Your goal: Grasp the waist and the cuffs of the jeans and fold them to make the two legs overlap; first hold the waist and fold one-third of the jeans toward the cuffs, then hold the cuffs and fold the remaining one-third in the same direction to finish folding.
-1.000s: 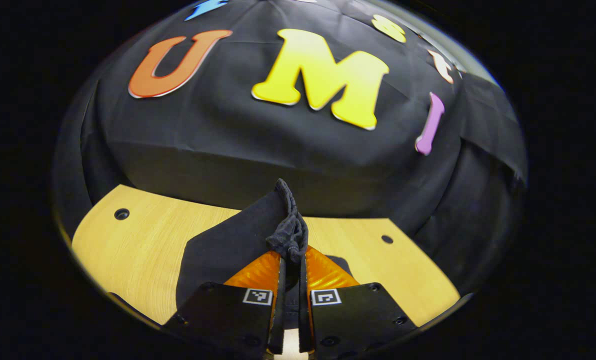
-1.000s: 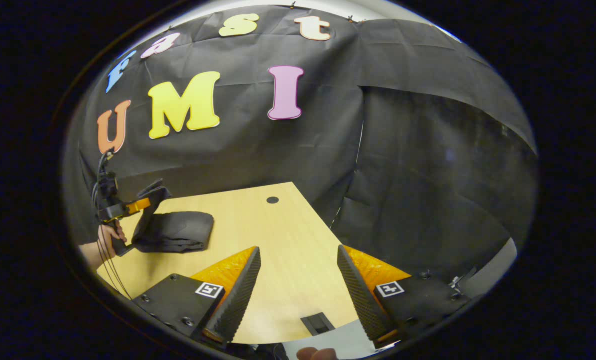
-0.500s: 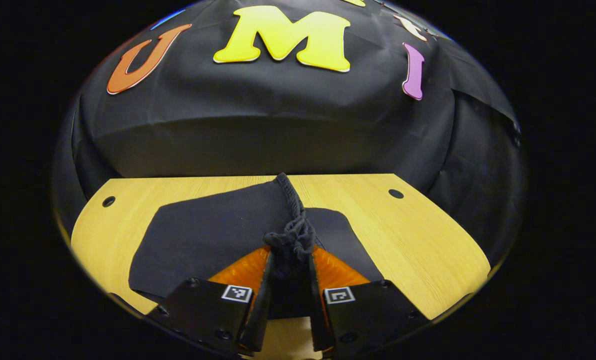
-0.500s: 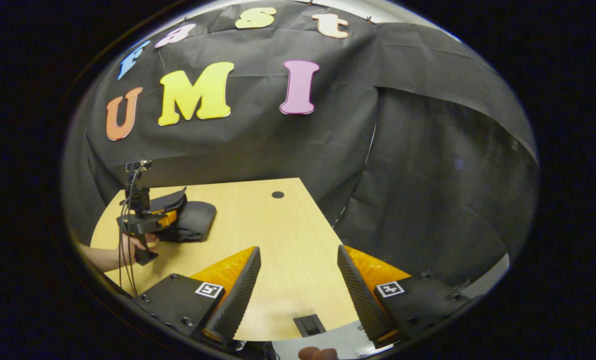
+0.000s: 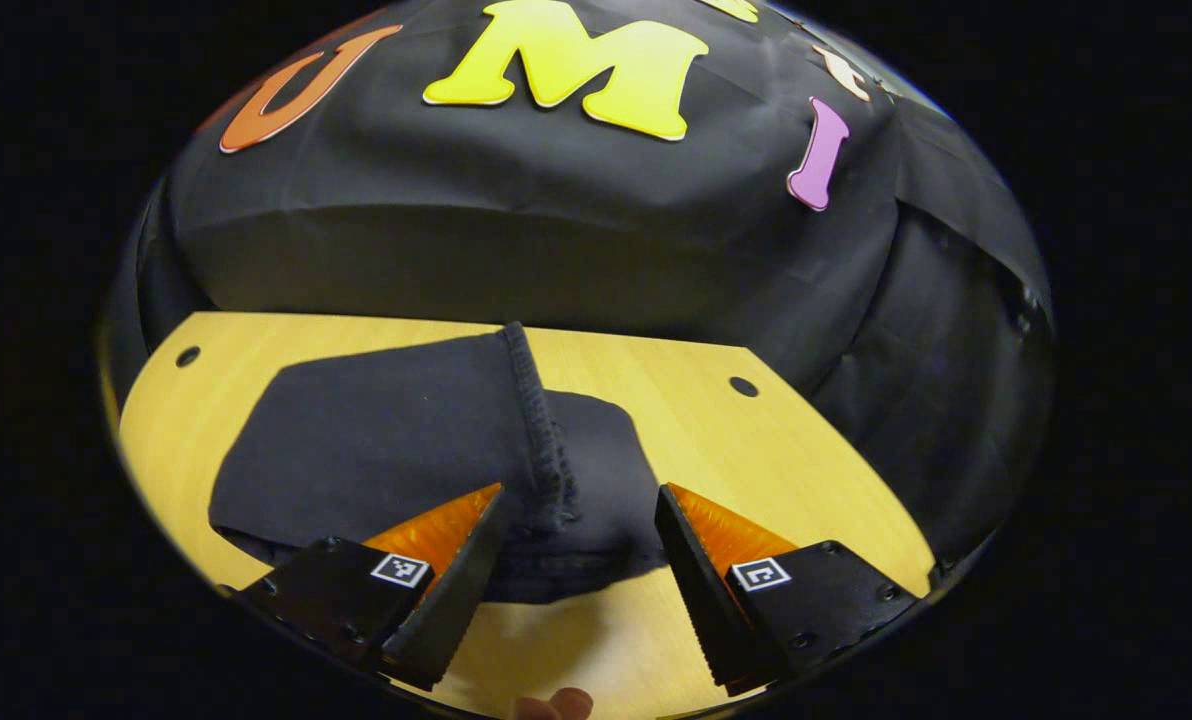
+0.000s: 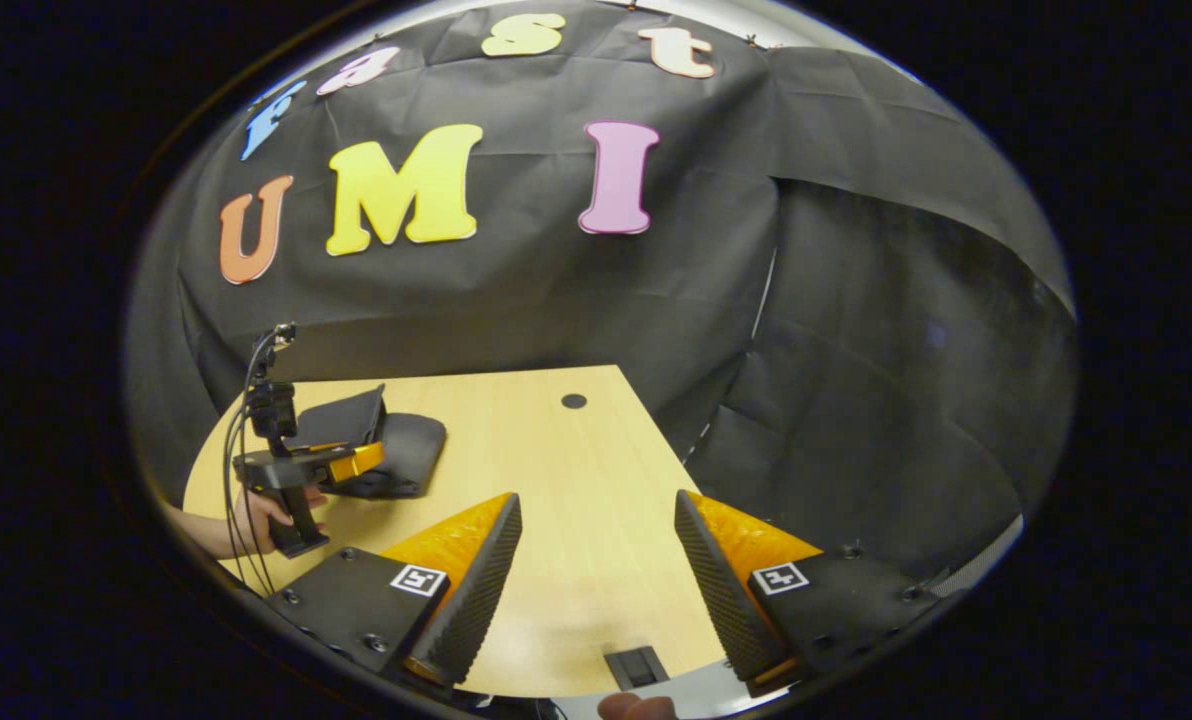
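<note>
Jeans lie folded just past left gripper's spread jaws; right gripper spread too

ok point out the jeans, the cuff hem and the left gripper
jeans [image 5: 376, 440], left gripper view, flat top layer
cuff hem [image 5: 541, 430], left gripper view, stitched edge
left gripper [image 5: 576, 555], left gripper view, midway between its open fingertips

— What do we see around us?
— A light wooden table with round holes, and black cloth hanging creased behind it and to one side.
</note>
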{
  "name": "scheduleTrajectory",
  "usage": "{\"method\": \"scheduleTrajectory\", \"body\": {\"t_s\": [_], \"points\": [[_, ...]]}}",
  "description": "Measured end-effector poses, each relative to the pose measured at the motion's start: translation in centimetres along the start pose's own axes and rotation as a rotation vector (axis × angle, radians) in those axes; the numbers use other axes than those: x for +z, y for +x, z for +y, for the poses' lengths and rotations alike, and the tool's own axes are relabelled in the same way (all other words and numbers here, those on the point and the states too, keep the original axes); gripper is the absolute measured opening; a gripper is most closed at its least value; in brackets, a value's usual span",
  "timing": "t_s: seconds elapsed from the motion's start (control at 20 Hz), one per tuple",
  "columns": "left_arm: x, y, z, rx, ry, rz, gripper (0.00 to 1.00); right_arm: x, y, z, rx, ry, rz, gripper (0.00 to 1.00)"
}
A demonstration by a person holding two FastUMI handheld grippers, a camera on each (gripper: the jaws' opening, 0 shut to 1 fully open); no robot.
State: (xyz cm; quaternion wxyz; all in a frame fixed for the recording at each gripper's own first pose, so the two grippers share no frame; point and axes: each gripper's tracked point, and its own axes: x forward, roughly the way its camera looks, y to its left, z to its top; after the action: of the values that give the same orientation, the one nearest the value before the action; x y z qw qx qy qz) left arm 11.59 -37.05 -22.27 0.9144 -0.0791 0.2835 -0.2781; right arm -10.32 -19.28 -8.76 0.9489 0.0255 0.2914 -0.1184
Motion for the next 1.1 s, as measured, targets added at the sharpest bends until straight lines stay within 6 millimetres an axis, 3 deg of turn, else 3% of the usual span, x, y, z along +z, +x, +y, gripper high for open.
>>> {"method": "scheduleTrajectory", "body": {"t_s": [0.05,0.1,0.3,0.5,0.65,0.7,0.85,0.9,0.95,1.1], "points": [[0.3,-1.3,-0.6,-0.027,-0.02,-0.003,0.94,0.5,0.3,0.9,0.018,-0.001,-0.01,0.97],[1.0,-2.5,-0.8,-0.036,-0.036,-0.016,0.94,1.2,0.5,1.9,0.036,-0.001,-0.027,0.93],[6.9,-9.5,1.8,0.021,-0.019,-0.154,0.94,4.5,1.3,6.7,0.126,-0.017,-0.123,0.93],[14.2,-18.5,5.0,0.134,0.041,-0.329,0.94,8.7,0.3,12.2,0.22,-0.039,-0.24,0.95],[17.8,-25.2,6.2,0.213,0.073,-0.434,0.94,11.3,-1.1,16.4,0.296,-0.063,-0.316,0.93],[18.7,-26.9,6.5,0.232,0.079,-0.463,0.94,12.1,-1.6,17.4,0.319,-0.068,-0.341,0.96],[20.4,-30.8,7.2,0.289,0.096,-0.537,0.94,13.8,-3.4,19.6,0.352,-0.041,-0.423,0.93],[20.2,-31.8,7.5,0.314,0.1,-0.552,0.94,13.9,-3.8,20.0,0.349,-0.038,-0.441,0.93],[20.0,-32.5,7.6,0.327,0.097,-0.561,1.0,13.8,-4.0,20.4,0.339,-0.041,-0.457,0.94],[18.9,-33.7,7.0,0.33,0.091,-0.565,0.92,13.5,-5.0,20.7,0.322,-0.052,-0.48,0.95]]}}
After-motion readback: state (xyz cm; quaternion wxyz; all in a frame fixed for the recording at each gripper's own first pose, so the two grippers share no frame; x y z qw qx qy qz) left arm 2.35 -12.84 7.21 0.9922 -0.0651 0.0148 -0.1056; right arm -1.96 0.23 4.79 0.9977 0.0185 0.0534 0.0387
